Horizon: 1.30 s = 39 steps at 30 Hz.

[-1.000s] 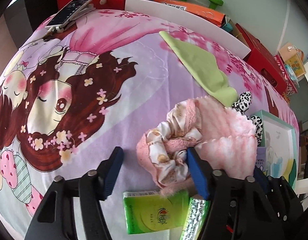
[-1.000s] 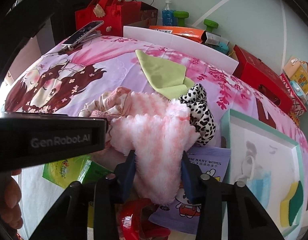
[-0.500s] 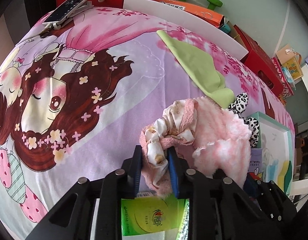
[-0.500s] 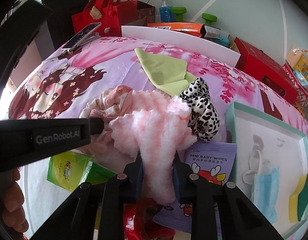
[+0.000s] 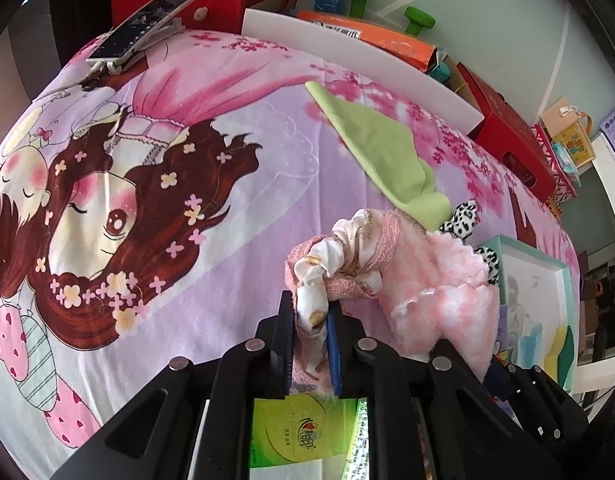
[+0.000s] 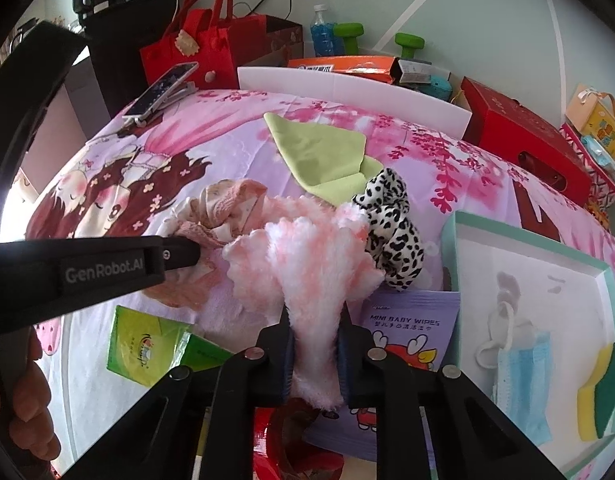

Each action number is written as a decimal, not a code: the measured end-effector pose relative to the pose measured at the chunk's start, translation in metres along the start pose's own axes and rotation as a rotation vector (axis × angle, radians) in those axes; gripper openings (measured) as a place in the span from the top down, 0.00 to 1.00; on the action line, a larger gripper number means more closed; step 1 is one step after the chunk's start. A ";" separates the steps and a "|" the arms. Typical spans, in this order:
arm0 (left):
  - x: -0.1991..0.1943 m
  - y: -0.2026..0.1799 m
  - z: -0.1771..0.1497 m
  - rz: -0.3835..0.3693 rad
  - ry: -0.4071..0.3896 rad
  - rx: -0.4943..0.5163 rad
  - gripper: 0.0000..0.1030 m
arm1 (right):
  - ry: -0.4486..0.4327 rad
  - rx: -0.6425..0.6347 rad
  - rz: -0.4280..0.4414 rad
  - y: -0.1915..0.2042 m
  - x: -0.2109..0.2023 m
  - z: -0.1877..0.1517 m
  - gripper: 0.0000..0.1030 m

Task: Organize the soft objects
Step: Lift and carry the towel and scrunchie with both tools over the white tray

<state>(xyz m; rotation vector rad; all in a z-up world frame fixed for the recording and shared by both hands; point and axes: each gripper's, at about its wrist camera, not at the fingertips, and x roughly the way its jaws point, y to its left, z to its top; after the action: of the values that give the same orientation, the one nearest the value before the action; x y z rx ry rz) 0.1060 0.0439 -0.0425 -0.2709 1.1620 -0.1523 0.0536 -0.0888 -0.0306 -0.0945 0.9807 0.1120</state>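
A pink-and-cream floral scrunchie (image 5: 347, 252) lies on the cartoon bedsheet. My left gripper (image 5: 310, 312) is closing on its near loop, and the pads press the fabric. Beside it lies a fluffy pink-and-white cloth (image 6: 307, 256), and my right gripper (image 6: 314, 320) is shut on its near end. In the right wrist view the left gripper's finger (image 6: 175, 252) reaches in from the left to the scrunchie (image 6: 223, 204). A leopard-print scrunchie (image 6: 391, 232) touches the fluffy cloth's right side. A green cloth (image 6: 323, 156) lies flat behind them.
A teal-rimmed tray (image 6: 451, 248) at the right holds a face mask and a sponge. A baby wipes pack (image 6: 407, 320) and green tissue packs (image 6: 143, 348) lie near the front. A phone (image 6: 163, 92), white board and red boxes line the back. A person's hand (image 6: 27, 400) is at lower left.
Both grippers closed: the left jaws came in from wide apart onto the scrunchie, and the right jaws squeezed the fluffy cloth. Neither hand shifted noticeably.
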 end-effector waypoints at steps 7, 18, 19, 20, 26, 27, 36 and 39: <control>-0.028 -0.004 0.002 -0.018 -0.086 0.004 0.86 | -0.075 0.033 0.001 -0.009 -0.024 0.008 0.84; -0.080 -0.012 0.006 -0.051 -0.243 0.007 0.86 | -0.248 0.087 0.004 -0.024 -0.084 0.022 0.84; -0.085 -0.013 0.005 -0.055 -0.258 0.009 0.86 | -0.268 0.090 0.002 -0.026 -0.090 0.023 0.84; -0.089 -0.014 0.005 -0.058 -0.269 0.012 0.86 | -0.291 0.095 0.001 -0.028 -0.098 0.024 0.84; -0.115 -0.022 0.001 -0.082 -0.336 0.034 0.86 | -0.388 0.133 -0.015 -0.041 -0.135 0.027 0.84; -0.119 -0.024 0.001 -0.086 -0.345 0.038 0.86 | -0.396 0.139 -0.019 -0.044 -0.138 0.027 0.84; -0.124 -0.053 -0.005 -0.117 -0.356 0.109 0.86 | -0.421 0.241 -0.073 -0.085 -0.151 0.021 0.84; -0.121 -0.068 -0.007 -0.123 -0.351 0.149 0.86 | -0.440 0.279 -0.116 -0.106 -0.160 0.016 0.84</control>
<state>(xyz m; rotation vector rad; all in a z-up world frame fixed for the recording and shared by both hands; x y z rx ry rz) 0.0536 0.0093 0.0808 -0.2263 0.7821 -0.2864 -0.0072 -0.1999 0.1146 0.1257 0.5419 -0.1089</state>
